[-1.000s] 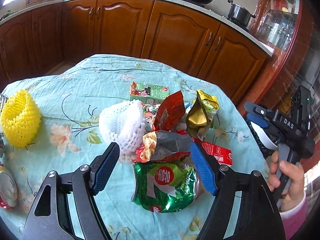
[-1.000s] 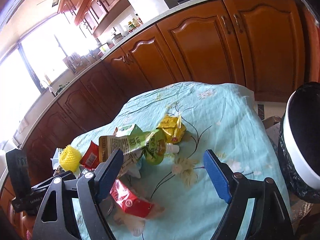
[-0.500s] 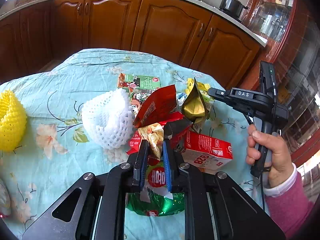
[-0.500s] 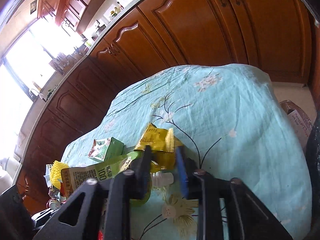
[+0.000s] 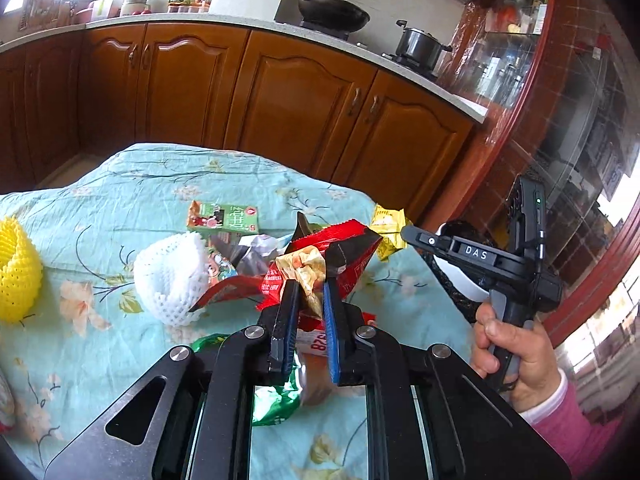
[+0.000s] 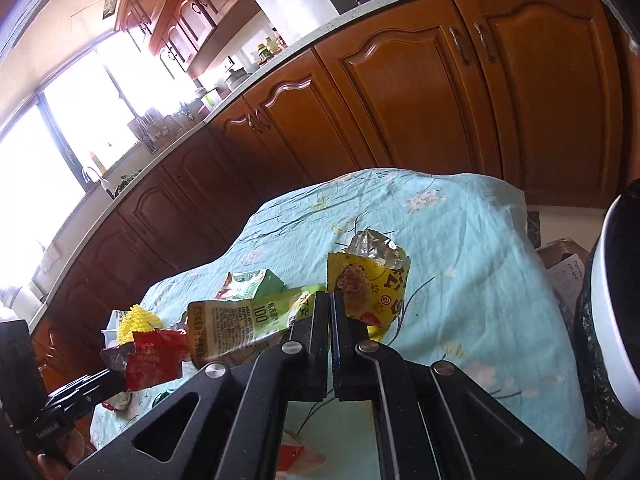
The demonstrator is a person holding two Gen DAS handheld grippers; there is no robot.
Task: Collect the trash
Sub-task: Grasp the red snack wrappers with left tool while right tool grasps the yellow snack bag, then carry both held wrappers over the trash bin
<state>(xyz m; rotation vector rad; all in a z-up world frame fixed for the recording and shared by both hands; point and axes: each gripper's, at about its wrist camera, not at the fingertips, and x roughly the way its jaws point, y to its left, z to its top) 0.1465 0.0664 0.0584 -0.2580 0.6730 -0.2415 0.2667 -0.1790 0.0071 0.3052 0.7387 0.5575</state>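
Pinches a crumpled red wrapper (image 5: 344, 252) between the blue pads of the left tool (image 5: 308, 292), jaws just closed down to a narrow gap with the foil bunched between them. Holds that wrapper raised above the rest of the litter on the surface (image 5: 120, 184), which is draped in a pale teal flowered cloth.

Below and beside the raised wrapper: a white foam fruit net (image 5: 172, 276) to the left, touching a red scrap; a green carton (image 5: 224, 218) lying flat farther back; a green foil bag (image 5: 276, 400) partly hidden under the tool's fingers, with a red-and-white carton (image 5: 316, 340) just beyond it. Far left, well apart from the pile, a yellow foam net (image 5: 18, 272).

Grips the right tool (image 6: 331, 300) in a hand (image 5: 516, 344) with a pink sleeve (image 5: 568, 412). Jaws there just pressed fully together, nipping the lower edge of a yellow packet (image 6: 372, 292), which stands up with its torn silver mouth on top. Just left of those fingers, a flattened light-green pouch (image 6: 248, 320); cannot tell whether caught in the same pinch or only lying against the finger.

At the right edge of the right wrist view, beside the surface: a bin (image 6: 608, 300) with a white rim and a black liner.
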